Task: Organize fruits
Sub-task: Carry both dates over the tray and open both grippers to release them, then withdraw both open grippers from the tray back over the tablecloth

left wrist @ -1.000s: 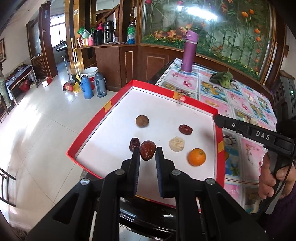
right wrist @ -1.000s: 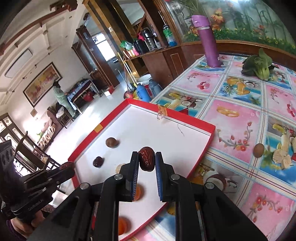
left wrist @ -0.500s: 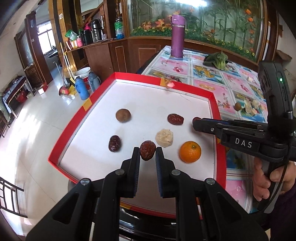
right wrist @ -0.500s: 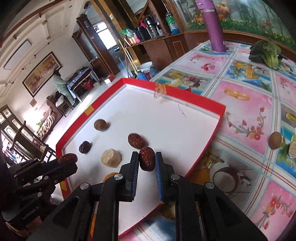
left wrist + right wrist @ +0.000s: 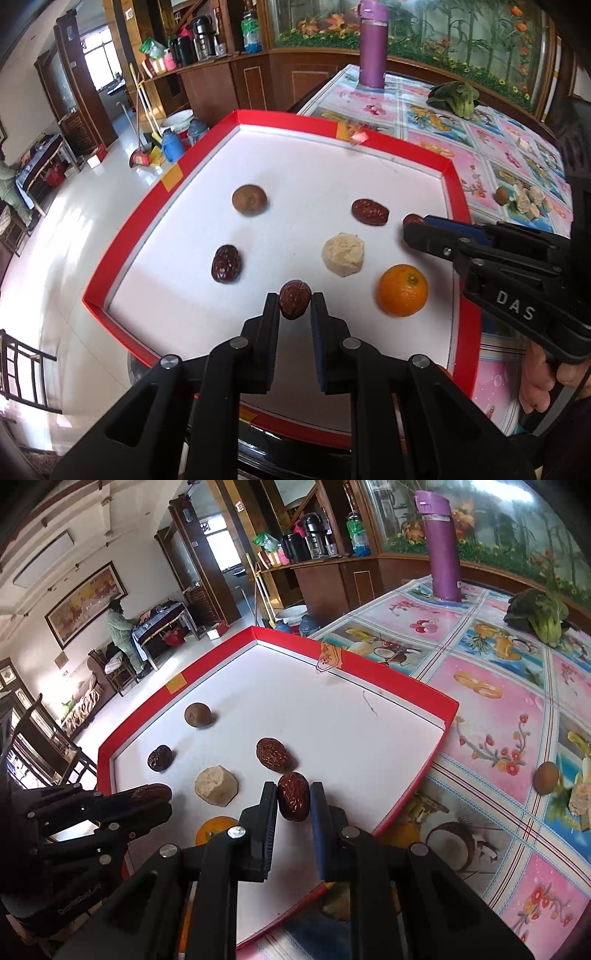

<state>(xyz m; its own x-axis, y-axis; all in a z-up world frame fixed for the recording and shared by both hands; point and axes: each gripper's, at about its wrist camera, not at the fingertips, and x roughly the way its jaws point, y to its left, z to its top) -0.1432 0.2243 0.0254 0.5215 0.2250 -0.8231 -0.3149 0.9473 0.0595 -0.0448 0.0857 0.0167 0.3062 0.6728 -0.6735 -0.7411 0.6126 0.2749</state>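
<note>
Both pairs of jaws are closed to a narrow gap, each pinching a wrinkled red date. The left gripper [image 5: 294, 308] holds its date [image 5: 294, 303] low over the near edge of the red-rimmed white tray [image 5: 452, 173]. The right gripper [image 5: 293, 795] holds a second date [image 5: 293, 795] just beside a loose date [image 5: 275, 754] lying on the tray's right half.

Half a second ago the right gripper was higher and farther from the loose date; now it has come down and in beside it, and both grippers have dropped nearer the white floor. This suggests the two dates are about to be set down, likely grouped with their kind.

Around the grippers on the tray lie a dark date [image 5: 226, 264] at left, a pale beige lump [image 5: 343, 254] in the middle, an orange [image 5: 403, 290] at near right, and a round brown fruit [image 5: 249, 199] farther back. Off the tray, on the flowered tablecloth [image 5: 491, 686], sit another small brown fruit [image 5: 546, 777], a leafy green vegetable [image 5: 543, 617] and a purple flask [image 5: 441, 546].
</note>
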